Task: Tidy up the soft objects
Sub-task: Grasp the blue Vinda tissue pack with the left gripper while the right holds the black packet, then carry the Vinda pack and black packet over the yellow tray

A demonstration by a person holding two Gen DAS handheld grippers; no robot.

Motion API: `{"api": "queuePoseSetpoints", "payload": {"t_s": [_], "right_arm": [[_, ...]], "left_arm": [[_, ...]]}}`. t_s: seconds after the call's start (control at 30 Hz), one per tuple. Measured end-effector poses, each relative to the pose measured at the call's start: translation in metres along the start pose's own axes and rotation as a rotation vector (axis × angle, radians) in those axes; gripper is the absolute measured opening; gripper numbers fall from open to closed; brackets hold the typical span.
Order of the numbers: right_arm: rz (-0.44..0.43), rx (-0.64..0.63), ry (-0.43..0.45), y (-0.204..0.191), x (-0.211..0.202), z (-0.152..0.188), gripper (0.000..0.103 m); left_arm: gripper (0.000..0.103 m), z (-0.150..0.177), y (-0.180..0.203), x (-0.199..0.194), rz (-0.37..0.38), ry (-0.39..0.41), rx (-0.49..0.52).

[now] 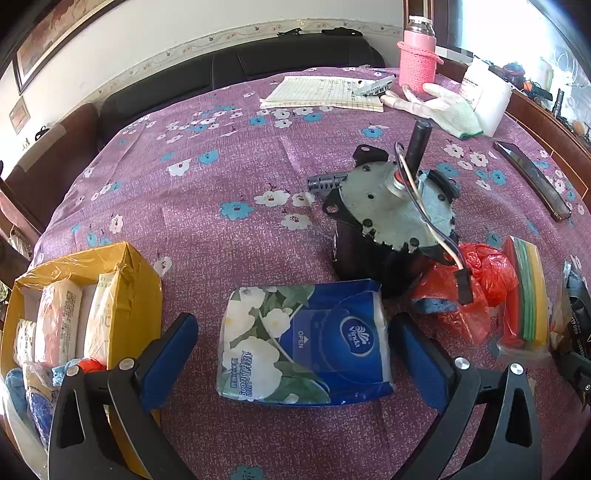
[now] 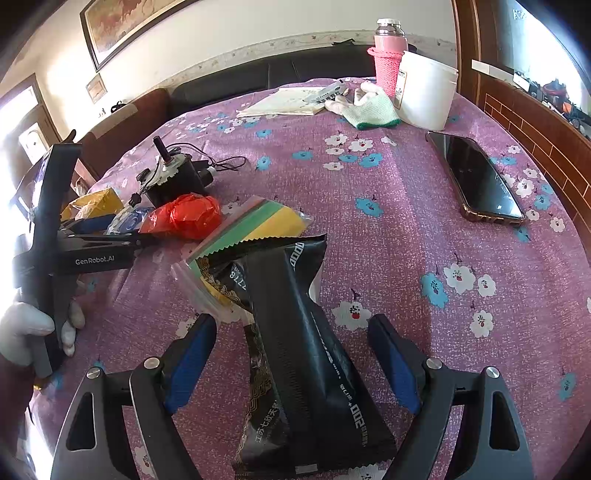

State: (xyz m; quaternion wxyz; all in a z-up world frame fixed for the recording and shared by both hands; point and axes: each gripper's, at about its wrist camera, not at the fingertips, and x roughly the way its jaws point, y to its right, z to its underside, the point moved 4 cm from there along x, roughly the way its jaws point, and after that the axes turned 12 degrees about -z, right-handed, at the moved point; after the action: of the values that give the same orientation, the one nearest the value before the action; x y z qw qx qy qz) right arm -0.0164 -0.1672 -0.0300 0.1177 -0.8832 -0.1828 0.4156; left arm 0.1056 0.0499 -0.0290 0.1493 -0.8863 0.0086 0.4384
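Beyond my claw, a purple flowered tablecloth [image 1: 229, 177] covers the table; a dark sofa [image 1: 280, 61] lines the white wall [image 1: 177, 26], a framed picture [image 2: 122, 26] above, and a bright window [image 1: 517, 26] to the right.

A glossy plastic wrapper is covering the tissue pack [image 1: 303, 345], and the black pouch [image 2: 306, 354] is showing a smooth, shiny film. Matt printed cloth is covering the bench [image 2: 406, 206], while the motor [image 1: 395, 210] is showing dull grey metal.
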Motion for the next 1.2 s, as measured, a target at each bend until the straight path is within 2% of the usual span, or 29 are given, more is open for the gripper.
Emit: {"api": "queuePoseSetpoints", "payload": {"t_s": [0.33, 0.4, 0.43, 0.47, 0.5, 0.53, 0.6, 0.63, 0.83, 1.2], "right_arm": [[0.014, -0.003, -0.006, 0.001, 0.001, -0.001, 0.087], [0.036, -0.011, -0.015, 0.0, 0.003, -0.002, 0.087], [0.057, -0.016, -0.02, 0.0, 0.004, -0.002, 0.086], [0.081, -0.022, -0.026, -0.001, 0.004, -0.001, 0.084], [0.11, -0.027, -0.028, -0.001, 0.002, 0.0, 0.075], [0.12, -0.029, -0.03, 0.0, 0.001, 0.0, 0.062], [0.113, -0.021, -0.032, 0.001, -0.006, 0.003, 0.043], [0.096, -0.008, -0.029, 0.002, -0.011, 0.004, 0.039], [0.097, 0.007, 0.009, 0.002, -0.045, 0.015, 0.038], [0.106, -0.027, 0.04, -0.027, -0.074, 0.021, 0.039]], "left_arm": [[0.102, 0.001, 0.0, -0.001, -0.005, -0.013, -0.008], [0.091, 0.002, 0.002, -0.005, 0.0, -0.021, -0.011], [0.071, 0.002, 0.006, -0.01, 0.033, -0.023, -0.004], [0.071, 0.004, 0.008, -0.014, 0.058, -0.041, -0.008], [0.071, 0.006, 0.01, -0.018, 0.051, -0.037, -0.004], [0.071, 0.008, 0.012, -0.023, 0.053, -0.026, 0.005], [0.071, 0.014, 0.015, -0.031, 0.066, -0.014, 0.014], [0.071, 0.016, 0.014, -0.036, 0.077, -0.01, 0.007], [0.071, 0.033, 0.003, -0.068, 0.118, 0.038, -0.027], [0.072, 0.067, -0.018, -0.135, 0.152, 0.128, -0.076]]}}
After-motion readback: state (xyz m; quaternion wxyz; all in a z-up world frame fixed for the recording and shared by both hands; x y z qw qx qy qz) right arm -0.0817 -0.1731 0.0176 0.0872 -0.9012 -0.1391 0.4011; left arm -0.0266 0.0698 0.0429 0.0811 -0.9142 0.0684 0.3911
